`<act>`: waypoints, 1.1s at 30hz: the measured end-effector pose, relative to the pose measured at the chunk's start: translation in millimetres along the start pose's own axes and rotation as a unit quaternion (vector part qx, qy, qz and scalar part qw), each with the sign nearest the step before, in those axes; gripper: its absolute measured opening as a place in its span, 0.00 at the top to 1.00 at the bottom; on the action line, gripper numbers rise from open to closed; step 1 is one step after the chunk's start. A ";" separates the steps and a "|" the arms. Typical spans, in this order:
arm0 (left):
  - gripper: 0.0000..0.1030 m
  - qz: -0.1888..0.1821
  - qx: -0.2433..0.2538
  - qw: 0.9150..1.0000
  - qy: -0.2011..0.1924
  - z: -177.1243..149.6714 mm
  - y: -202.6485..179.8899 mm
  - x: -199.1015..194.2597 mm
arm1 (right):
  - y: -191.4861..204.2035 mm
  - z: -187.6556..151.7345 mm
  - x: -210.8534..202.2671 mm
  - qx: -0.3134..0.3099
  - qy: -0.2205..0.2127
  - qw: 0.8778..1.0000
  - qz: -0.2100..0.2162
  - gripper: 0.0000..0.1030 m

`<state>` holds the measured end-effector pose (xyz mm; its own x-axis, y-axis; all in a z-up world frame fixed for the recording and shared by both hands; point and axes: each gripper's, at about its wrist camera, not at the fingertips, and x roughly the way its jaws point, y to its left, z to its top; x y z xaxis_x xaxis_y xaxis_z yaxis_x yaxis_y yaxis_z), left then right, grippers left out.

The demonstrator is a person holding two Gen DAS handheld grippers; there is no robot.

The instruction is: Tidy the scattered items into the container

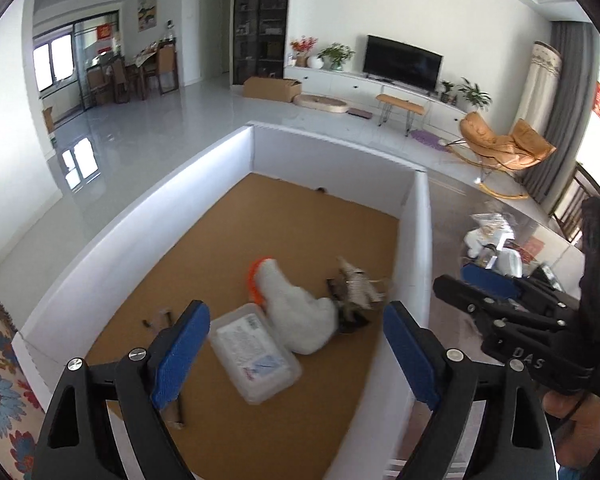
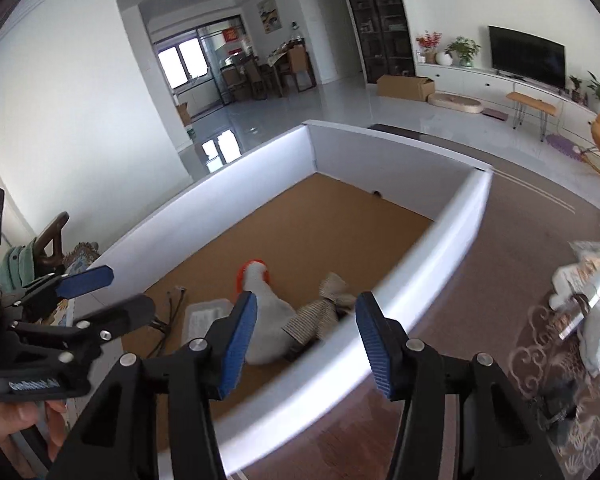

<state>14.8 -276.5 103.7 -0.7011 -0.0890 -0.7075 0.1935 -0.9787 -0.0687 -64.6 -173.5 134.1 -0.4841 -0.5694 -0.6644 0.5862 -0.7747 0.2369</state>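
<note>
Both grippers, left gripper (image 1: 296, 356) and right gripper (image 2: 306, 344), hang wide-jawed and empty over the white-walled container (image 1: 422, 240). Inside at twelve o'clock lies the white plush toy (image 1: 300, 312), soft and light, best pinched mid-body, its long axis running ten-to-four with the orange end (image 1: 254, 276) away.

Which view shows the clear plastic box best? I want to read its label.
The left wrist view: the clear plastic box lies whole between the claw fingers. The right wrist view shows only a corner, hidden behind a finger.
</note>
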 end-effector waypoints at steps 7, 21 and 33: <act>0.06 -0.102 0.119 0.987 0.023 -31.6 -144.5 11.7 | -131.3 -98.2 -83.0 0.045 0.004 0.990 -0.131 0.49; 0.01 -0.100 0.177 0.974 0.095 -109.0 -327.5 127.2 | -307.9 -177.2 -152.0 0.177 0.033 0.931 -0.317 0.39; 0.00 -0.062 0.132 0.985 0.093 -69.9 -335.3 172.4 | -318.0 -167.3 -156.2 0.180 0.035 0.930 -0.319 0.37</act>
<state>-123.0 49.3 -44.3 -0.5653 0.0448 -0.8237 -0.0870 -0.9962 0.0056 -66.7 207.8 44.0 -0.6080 0.0474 -0.7925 -0.0672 -0.9977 -0.0081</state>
